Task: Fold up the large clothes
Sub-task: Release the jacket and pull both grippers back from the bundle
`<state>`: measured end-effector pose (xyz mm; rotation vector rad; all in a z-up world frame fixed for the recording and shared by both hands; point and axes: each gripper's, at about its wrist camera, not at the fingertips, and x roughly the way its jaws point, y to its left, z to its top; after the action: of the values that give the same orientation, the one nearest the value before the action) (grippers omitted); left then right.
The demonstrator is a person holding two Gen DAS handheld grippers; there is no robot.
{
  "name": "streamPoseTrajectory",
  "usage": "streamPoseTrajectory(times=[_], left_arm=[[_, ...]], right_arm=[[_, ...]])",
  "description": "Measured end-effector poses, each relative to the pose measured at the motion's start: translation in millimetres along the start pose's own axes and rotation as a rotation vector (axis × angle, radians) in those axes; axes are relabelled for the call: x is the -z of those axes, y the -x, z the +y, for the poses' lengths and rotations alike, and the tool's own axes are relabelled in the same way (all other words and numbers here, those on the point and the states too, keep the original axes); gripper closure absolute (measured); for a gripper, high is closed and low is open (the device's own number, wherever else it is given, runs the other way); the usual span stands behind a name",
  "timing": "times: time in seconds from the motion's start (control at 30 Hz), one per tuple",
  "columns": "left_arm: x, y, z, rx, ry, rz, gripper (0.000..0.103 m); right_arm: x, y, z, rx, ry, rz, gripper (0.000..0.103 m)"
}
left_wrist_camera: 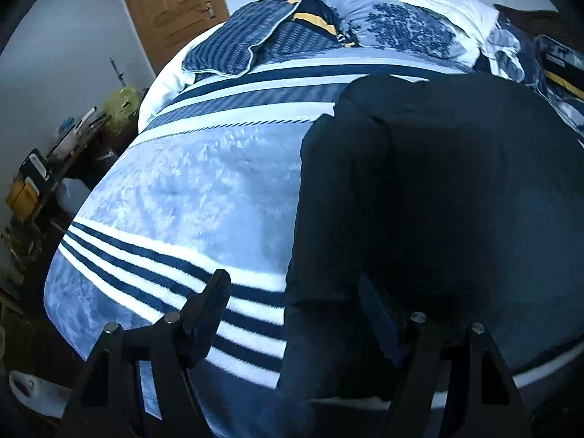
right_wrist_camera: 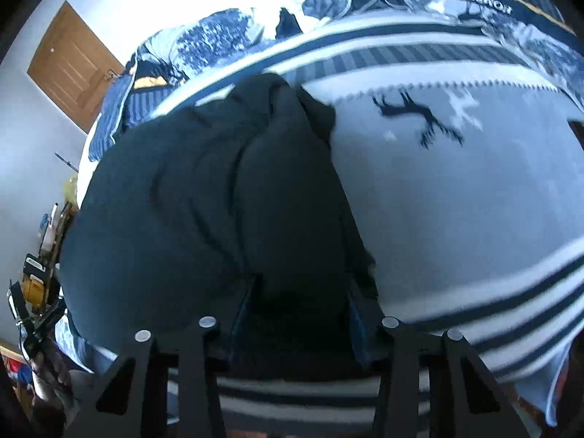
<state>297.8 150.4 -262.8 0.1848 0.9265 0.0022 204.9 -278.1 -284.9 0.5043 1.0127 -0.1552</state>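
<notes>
A large dark garment (left_wrist_camera: 438,189) lies spread on the striped blue and white blanket (left_wrist_camera: 182,197) of a bed. My left gripper (left_wrist_camera: 292,299) is open at the garment's near left edge: its left finger (left_wrist_camera: 210,303) rests over the blanket, and the right finger is over the dark cloth. In the right wrist view the same garment (right_wrist_camera: 204,197) is bunched with folds. My right gripper (right_wrist_camera: 299,299) is open, its fingers standing apart with the garment's near edge between them. The blanket (right_wrist_camera: 456,189) lies to the right.
Pillows (left_wrist_camera: 233,43) and a floral duvet (left_wrist_camera: 408,29) lie at the head of the bed. A wooden door (left_wrist_camera: 171,3) is at the back left. A cluttered side table (left_wrist_camera: 54,168) stands left of the bed. A reindeer pattern (right_wrist_camera: 419,116) marks the blanket.
</notes>
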Motion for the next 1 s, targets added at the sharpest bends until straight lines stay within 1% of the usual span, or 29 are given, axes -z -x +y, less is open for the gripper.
streamPoseTrajectory(times=[0.07, 0.1, 0.13, 0.17, 0.2, 0.23, 0.27, 0.33, 0.37, 0.43, 0.47, 0.5, 0.53, 0.57, 0.6, 0.63, 0.67, 0.7, 0.73, 0.8, 0.87, 1.0], left_arm=[[3, 2, 2, 0.021, 0.008, 0.006, 0.030], [3, 2, 3, 0.033, 0.015, 0.016, 0.032], [4, 1, 3, 0.047, 0.016, 0.029, 0.043], [4, -1, 1, 0.061, 0.014, 0.047, 0.065], [5, -4, 0, 0.059, 0.015, 0.067, 0.076], [7, -9, 0, 0.054, 0.019, 0.093, 0.091], [8, -16, -2, 0.029, 0.016, 0.127, 0.092], [8, -25, -2, -0.041, 0.022, 0.163, 0.092], [8, -26, -1, -0.052, 0.028, 0.167, 0.092], [7, -18, 2, -0.040, 0.050, 0.140, 0.092], [6, -8, 4, -0.026, 0.062, 0.101, 0.092], [7, 2, 6, -0.007, 0.074, 0.067, 0.090], [8, 11, 8, 0.020, 0.091, 0.036, 0.077], [11, 25, 10, 0.054, 0.122, 0.001, 0.053], [14, 35, 11, 0.061, 0.144, -0.024, 0.041], [20, 52, 9, 0.056, 0.168, -0.074, 0.028], [25, 65, 6, 0.058, 0.175, -0.114, 0.025], [31, 78, 2, 0.071, 0.176, -0.147, 0.023], [35, 89, -3, 0.087, 0.175, -0.164, 0.021], [49, 112, -18, 0.116, 0.179, -0.177, 0.021], [60, 137, -31, 0.140, 0.181, -0.195, 0.021], [64, 191, -47, 0.144, 0.177, -0.264, 0.021]], right_arm=[[4, -1, 1, 0.010, 0.014, 0.012, 0.056], [6, -2, 1, 0.018, 0.027, 0.020, 0.059], [6, -4, 2, 0.026, 0.037, 0.027, 0.065], [7, -7, 4, 0.039, 0.051, 0.039, 0.070], [8, -8, 6, 0.051, 0.062, 0.044, 0.074], [9, -9, 7, 0.066, 0.075, 0.047, 0.082], [10, -11, 9, 0.085, 0.087, 0.054, 0.087], [11, -22, 6, 0.128, 0.087, 0.098, 0.088], [10, -27, 4, 0.139, 0.075, 0.113, 0.088], [10, -22, 2, 0.143, 0.055, 0.097, 0.088], [11, -14, 2, 0.134, 0.048, 0.067, 0.088], [13, -7, 2, 0.121, 0.041, 0.047, 0.086], [16, 1, 0, 0.101, 0.024, 0.025, 0.085], [19, 9, -2, 0.083, 0.002, 0.008, 0.081], [21, 14, -3, 0.072, -0.013, -0.002, 0.075], [24, 22, -4, 0.057, -0.030, -0.020, 0.061], [26, 30, -4, 0.045, -0.040, -0.043, 0.042], [30, 43, -1, 0.031, -0.044, -0.086, 0.033], [34, 53, 2, 0.021, -0.036, -0.122, 0.025], [46, 73, 13, 0.009, -0.014, -0.160, 0.024], [57, 86, 21, -0.004, -0.009, -0.157, 0.024], [79, 114, 37, -0.050, -0.015, -0.125, 0.024]])
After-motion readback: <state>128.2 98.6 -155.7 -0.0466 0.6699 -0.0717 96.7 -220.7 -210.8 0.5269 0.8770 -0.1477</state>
